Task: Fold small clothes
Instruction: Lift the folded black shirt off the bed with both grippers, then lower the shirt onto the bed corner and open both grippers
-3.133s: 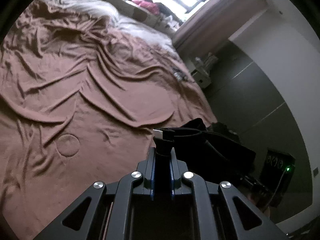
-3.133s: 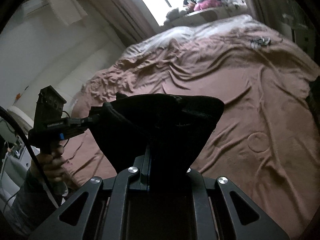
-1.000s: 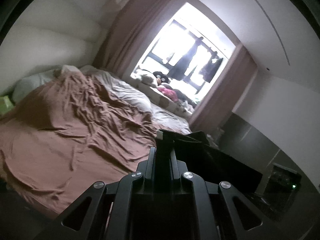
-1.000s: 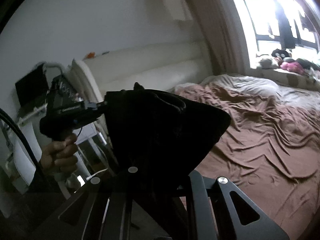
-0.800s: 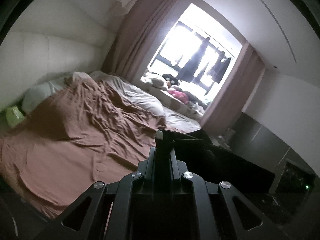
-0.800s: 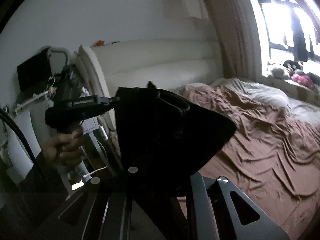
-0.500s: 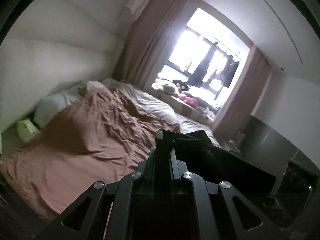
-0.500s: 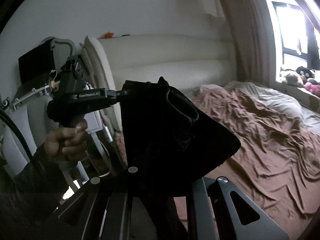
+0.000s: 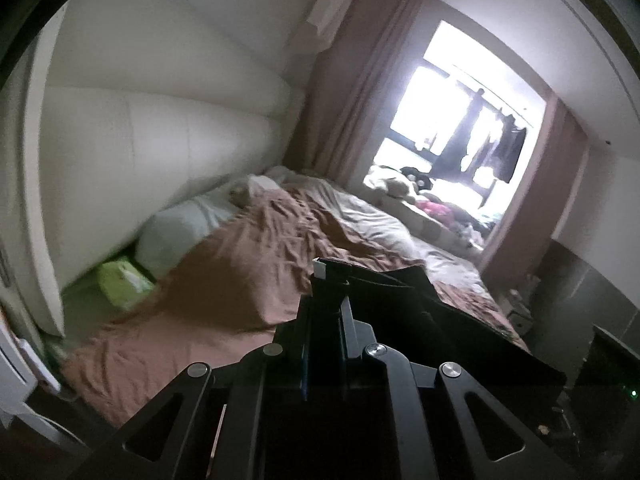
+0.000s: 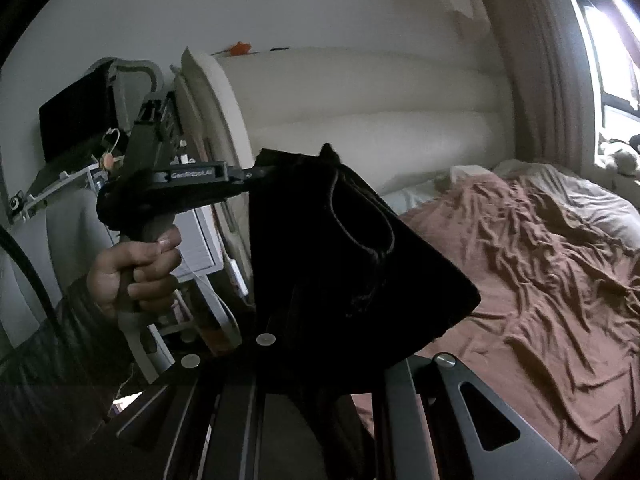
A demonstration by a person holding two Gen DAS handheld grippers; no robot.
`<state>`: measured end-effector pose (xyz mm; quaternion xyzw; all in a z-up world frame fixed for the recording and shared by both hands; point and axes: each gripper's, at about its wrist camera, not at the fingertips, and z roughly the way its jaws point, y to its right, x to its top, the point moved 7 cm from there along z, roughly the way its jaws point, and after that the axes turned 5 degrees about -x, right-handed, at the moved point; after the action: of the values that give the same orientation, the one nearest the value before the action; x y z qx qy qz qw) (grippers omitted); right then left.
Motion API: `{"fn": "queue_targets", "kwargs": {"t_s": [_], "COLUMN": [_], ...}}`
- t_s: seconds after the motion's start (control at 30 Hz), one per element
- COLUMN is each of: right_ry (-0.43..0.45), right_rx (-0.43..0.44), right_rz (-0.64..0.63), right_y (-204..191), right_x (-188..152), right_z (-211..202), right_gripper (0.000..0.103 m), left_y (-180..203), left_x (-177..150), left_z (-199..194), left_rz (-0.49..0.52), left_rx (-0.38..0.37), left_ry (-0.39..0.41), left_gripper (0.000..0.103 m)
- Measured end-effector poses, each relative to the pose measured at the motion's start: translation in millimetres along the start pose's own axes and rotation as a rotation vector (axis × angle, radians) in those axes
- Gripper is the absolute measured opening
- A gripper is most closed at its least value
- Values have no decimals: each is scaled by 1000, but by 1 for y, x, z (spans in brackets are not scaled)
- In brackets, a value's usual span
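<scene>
Both grippers hold the black garment [image 10: 340, 248] above the bed [image 10: 540, 280].

Right tongs' tips [image 10: 316, 356] buried under black garment [image 10: 340, 248] — grip unseen; green packet [image 9: 122, 282] blurred.

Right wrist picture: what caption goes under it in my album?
Two grippers, left and right, hold a black garment up beside a brown bed.
</scene>
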<state>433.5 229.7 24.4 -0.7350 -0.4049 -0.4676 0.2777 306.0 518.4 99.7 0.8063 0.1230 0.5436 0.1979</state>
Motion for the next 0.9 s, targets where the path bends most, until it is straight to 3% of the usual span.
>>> {"fn": "queue_targets", "kwargs": {"t_s": [0.23,0.43,0.67,0.9], "right_ry": [-17,-60,-124,-176], "right_rx": [41,58,34,24], "right_rz": [-27,-10,7,29], "right_y": [-29,-31,-1,30], "right_x": [1,-4,-8,-12], "right_z": [50,106,183,236], "right_gripper": [8,8,8,8], "left_y": [-48,-92,-139,-166], "left_x": [6,-1,-11,-22], "left_z": [7,45,112,170], "left_rz": [-18,-52,-100,-114], "left_rx": [73,107,130,134], "left_ry": [-3,-31,-70,-133], "left_gripper": [11,11,11,11]}}
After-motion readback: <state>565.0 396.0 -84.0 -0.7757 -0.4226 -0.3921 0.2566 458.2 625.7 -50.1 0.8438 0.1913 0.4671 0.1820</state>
